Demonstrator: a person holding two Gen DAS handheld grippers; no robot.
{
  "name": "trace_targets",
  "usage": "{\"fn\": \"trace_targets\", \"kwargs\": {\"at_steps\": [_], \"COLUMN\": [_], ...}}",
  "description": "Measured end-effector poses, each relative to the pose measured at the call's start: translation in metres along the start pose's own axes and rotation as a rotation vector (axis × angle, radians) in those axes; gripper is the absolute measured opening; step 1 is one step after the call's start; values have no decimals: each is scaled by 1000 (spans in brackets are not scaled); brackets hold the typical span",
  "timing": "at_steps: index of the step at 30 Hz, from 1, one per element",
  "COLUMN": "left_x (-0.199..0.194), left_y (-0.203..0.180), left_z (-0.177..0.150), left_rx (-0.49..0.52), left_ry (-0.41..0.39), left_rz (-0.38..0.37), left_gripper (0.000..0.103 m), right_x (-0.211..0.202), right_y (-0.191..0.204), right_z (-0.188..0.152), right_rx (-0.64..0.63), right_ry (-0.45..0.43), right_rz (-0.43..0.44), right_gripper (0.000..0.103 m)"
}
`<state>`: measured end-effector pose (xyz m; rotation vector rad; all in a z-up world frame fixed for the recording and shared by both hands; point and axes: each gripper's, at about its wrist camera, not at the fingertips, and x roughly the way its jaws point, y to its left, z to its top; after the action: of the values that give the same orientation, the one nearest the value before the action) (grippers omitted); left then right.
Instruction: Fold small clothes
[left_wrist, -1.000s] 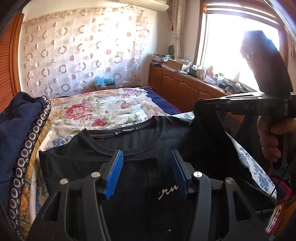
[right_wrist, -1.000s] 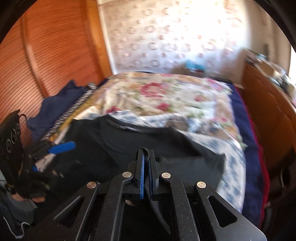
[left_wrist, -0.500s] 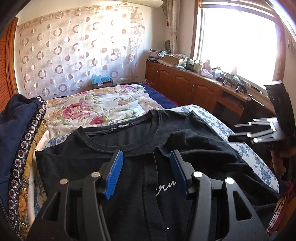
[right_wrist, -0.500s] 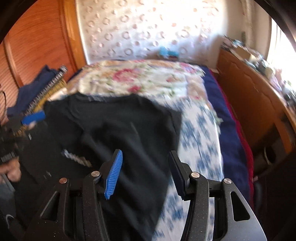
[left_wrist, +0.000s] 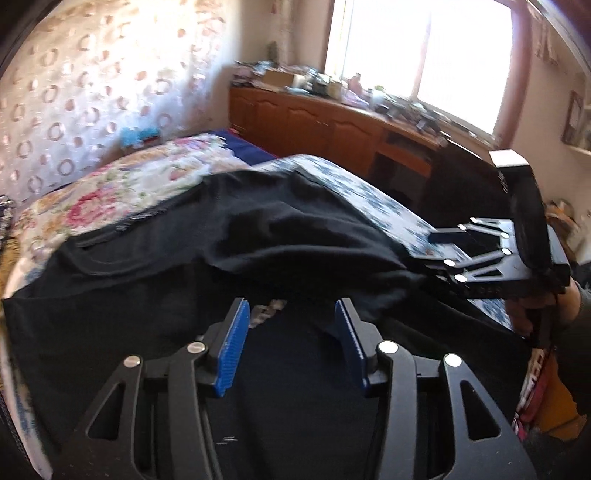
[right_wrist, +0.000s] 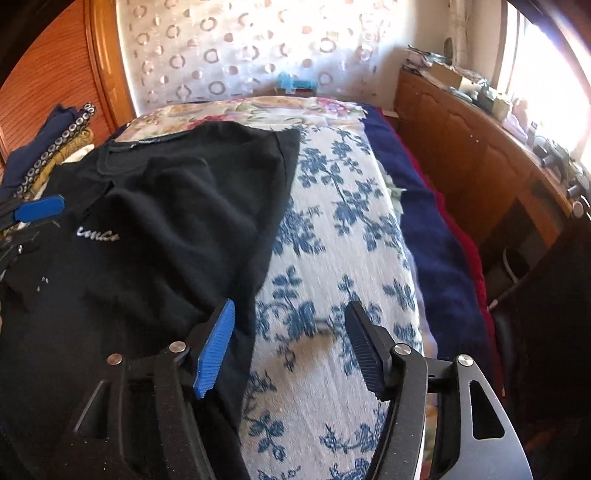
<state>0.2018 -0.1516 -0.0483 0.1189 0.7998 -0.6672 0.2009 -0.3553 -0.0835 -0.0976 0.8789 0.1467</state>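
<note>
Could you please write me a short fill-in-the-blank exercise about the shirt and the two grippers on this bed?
1. The shirt lying on the bed is ____ in colour.
2. The bedspread beside the shirt has a ____ floral print on white.
3. The opening jaws of the right gripper hold ____.
4. The pads of the left gripper are ____ in colour.

Missing words: black; blue; nothing; blue
</note>
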Motion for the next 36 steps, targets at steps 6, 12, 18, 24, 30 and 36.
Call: {"fn": "trace_targets", "kwargs": {"at_steps": [6,12,18,24,30,36], "left_x": [18,30,17,-22,-41,-66], "left_y": [-22,-31,-35,-34,-1,60], "left_z": [-1,-7,-8,-9,-18,-30], "left_rx": [22,59,89,78,-7,-103], "left_ry": [70,114,91,47,33,16], "left_rz": [-59,-39,-25,2,56,224], "left_gripper": [39,29,1,0,20,40], "right_x": [1,1,0,0,0,-3], "right_y": [-8,-10,-10,-11,-12,-9], "right_z": [-5,-7,-7,-6,-5,1], "right_rx": [48,48,52,59,61,29], "right_ry": [-17,-21,-21,-21,-22,-37], "right_rz": [9,11,12,-3,-8,21], "right_gripper": [76,77,78,78,78,78]}}
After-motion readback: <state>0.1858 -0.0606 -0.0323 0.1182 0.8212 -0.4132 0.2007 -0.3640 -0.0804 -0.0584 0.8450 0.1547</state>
